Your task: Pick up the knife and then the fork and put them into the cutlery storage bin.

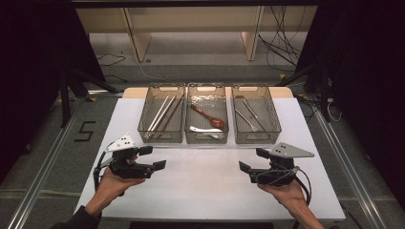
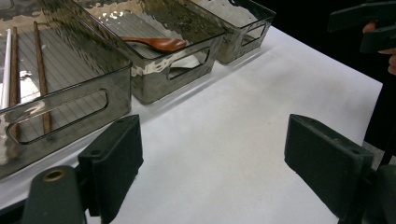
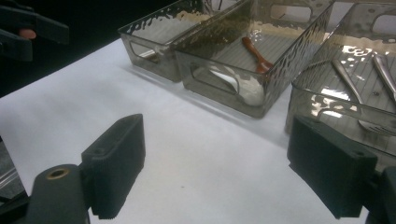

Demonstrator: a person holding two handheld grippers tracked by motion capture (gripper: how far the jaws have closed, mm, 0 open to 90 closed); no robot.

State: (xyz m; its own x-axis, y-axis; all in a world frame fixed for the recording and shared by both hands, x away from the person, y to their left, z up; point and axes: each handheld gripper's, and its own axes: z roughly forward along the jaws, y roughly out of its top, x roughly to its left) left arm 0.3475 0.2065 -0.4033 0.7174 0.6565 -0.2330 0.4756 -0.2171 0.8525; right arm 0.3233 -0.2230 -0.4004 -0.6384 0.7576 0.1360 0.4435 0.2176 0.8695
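Three smoky clear bins stand in a row at the back of the white table (image 1: pixel 205 186). The left bin (image 1: pixel 160 138) holds white and brown chopsticks (image 1: pixel 162 113). In the middle bin (image 1: pixel 206 139) lie a brown wooden spoon (image 1: pixel 207 116) and a white spoon (image 1: pixel 205 130). Metal utensils (image 1: pixel 250 117) rest in the right bin (image 1: pixel 256 138). My left gripper (image 1: pixel 154 157) is open and empty in front of the left bin (image 2: pixel 60 107), jaws wide apart. My right gripper (image 1: pixel 253 160) is open and empty too, in front of the right bin (image 3: pixel 327 109).
Bare white tabletop lies between the two grippers and the bins. Hands hold both grippers from the near edge. Dark floor, rails and cables surround the table; wooden shelf legs (image 1: pixel 136 40) stand behind it.
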